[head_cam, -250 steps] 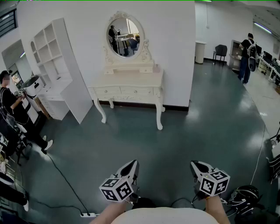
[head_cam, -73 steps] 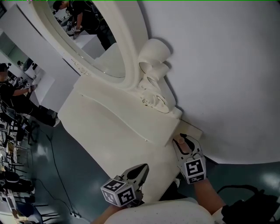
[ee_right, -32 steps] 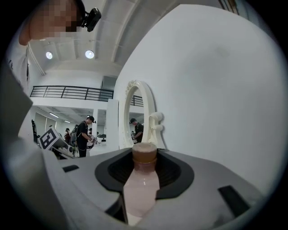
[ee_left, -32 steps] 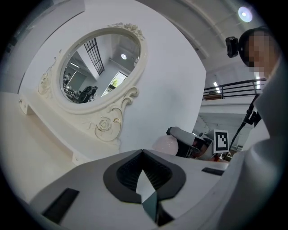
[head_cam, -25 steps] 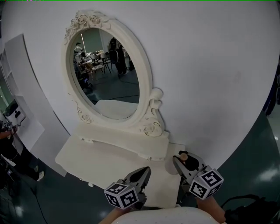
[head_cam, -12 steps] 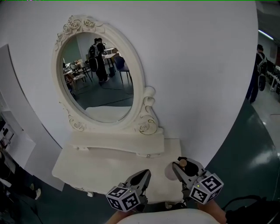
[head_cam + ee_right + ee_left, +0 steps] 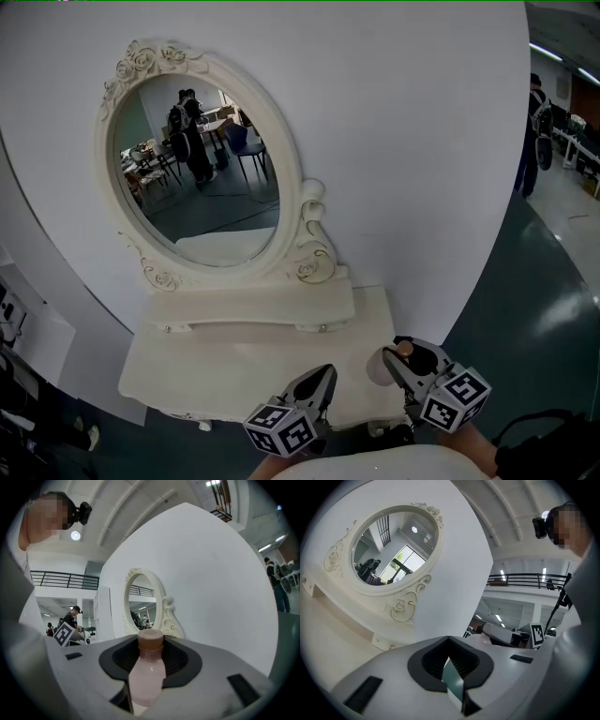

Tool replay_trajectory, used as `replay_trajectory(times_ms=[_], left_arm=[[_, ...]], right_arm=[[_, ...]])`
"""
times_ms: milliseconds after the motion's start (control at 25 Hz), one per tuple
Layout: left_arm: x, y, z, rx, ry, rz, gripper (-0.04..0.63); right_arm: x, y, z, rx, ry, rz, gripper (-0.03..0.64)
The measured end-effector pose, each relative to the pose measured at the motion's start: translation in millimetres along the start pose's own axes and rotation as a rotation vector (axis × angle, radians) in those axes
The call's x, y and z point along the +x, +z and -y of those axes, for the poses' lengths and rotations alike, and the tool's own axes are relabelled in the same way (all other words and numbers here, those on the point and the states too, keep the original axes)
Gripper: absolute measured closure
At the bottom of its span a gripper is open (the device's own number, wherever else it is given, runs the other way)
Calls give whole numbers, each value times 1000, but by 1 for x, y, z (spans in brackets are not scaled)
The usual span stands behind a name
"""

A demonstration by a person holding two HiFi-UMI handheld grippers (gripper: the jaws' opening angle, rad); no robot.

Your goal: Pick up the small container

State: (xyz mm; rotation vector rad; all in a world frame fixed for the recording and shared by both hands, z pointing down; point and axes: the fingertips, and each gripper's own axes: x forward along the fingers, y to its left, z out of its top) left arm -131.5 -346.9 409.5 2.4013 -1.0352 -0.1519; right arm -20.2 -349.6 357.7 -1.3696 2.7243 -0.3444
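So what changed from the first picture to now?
The person walked up close to the dressing table. The right tongs took hold of the small container, a pink bottle with a brown cap, at the table's right end and hold it now. The left tongs stayed empty. The mirror stayed put.

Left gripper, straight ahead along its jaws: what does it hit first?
The left gripper, jaws shut, would most likely meet the plain white wall panel, just right of the cream mirror frame's carved scroll. Depth is unclear.
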Motion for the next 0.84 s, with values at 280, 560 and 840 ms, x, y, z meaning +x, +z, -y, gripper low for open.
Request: replay_trajectory(times_ms=[280, 560, 840], left_arm=[[-6, -3, -2, -15, -5, -8, 595], [-20, 3, -5, -15, 2, 17, 595], [-24, 0, 5, 3, -16, 2, 595]], right_arm=[[-3, -5, -3, -25, -26, -31, 482], [-1, -4, -9, -50, -32, -27, 481], [-12, -2, -11, -50, -56, -37, 481]])
